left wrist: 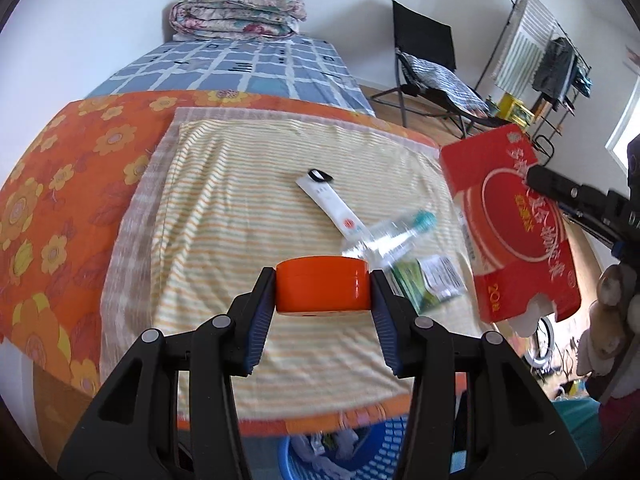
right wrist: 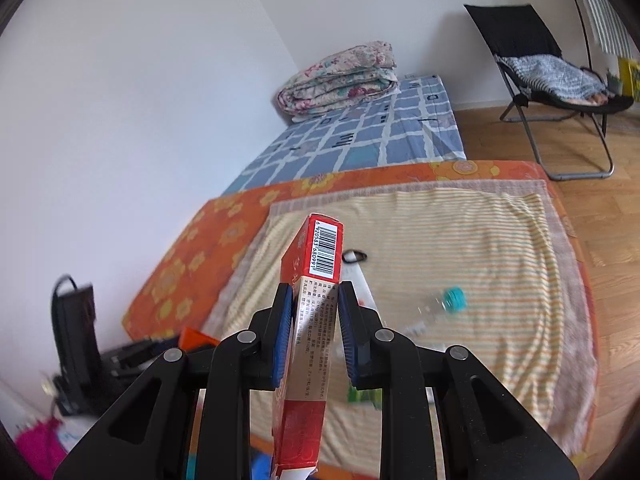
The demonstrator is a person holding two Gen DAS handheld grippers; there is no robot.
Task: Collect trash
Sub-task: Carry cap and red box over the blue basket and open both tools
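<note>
Striped towel (left wrist: 280, 184) over the orange floral sheet (left wrist: 60, 168) carries a clear bottle (left wrist: 384, 236) and white strip (left wrist: 332, 204), while above its near edge the left gripper (left wrist: 323, 290) pinches an orange tub (left wrist: 323, 284) and the right gripper (right wrist: 312, 312) clamps a red box (right wrist: 316, 272).

Right claw (right wrist: 311, 316) clamps red box (right wrist: 316, 280) edge-on, above striped towel (right wrist: 480, 248).

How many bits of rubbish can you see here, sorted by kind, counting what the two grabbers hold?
Round orange plastic tub, held: 1
Flat red cardboard box, held: 1
Clear plastic bottle with teal cap: 1
White paper strip: 1
Green-and-white wrapper: 1
Total: 5
</note>
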